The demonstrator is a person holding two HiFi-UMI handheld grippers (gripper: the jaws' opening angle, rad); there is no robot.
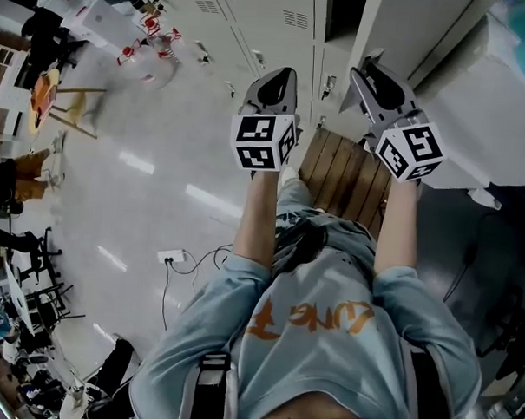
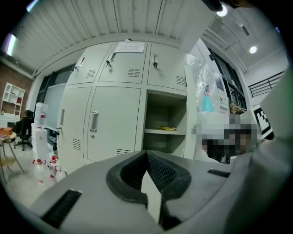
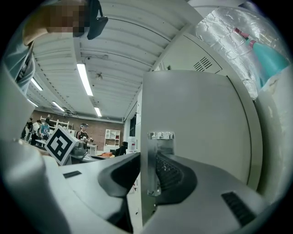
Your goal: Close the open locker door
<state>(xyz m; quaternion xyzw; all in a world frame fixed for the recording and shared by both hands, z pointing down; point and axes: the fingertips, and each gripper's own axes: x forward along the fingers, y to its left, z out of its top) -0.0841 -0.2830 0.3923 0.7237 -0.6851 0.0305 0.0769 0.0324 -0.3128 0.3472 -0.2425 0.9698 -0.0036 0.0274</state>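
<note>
1. My right tongs (image 3: 149, 157), low in the centre of their own view, are grasping the edge of the open locker door (image 3: 197, 114) at its metal handle (image 3: 160, 135).
2. My left tongs (image 2: 147, 157) are hanging clenched on nothing, facing the compartment (image 2: 165, 123) right of centre.
3. I am judging that the pads could slip off that thin edge on a fast swing, and that the door could then bounce back open.
4. I am counting two tongs, one open door, one bare compartment.

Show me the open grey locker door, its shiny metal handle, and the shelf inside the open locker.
open grey locker door (image 3: 201, 114): right gripper view, flat face.
shiny metal handle (image 3: 152, 160): right gripper view, middle of bar.
shelf inside the open locker (image 2: 158, 131): left gripper view, front edge.
</note>
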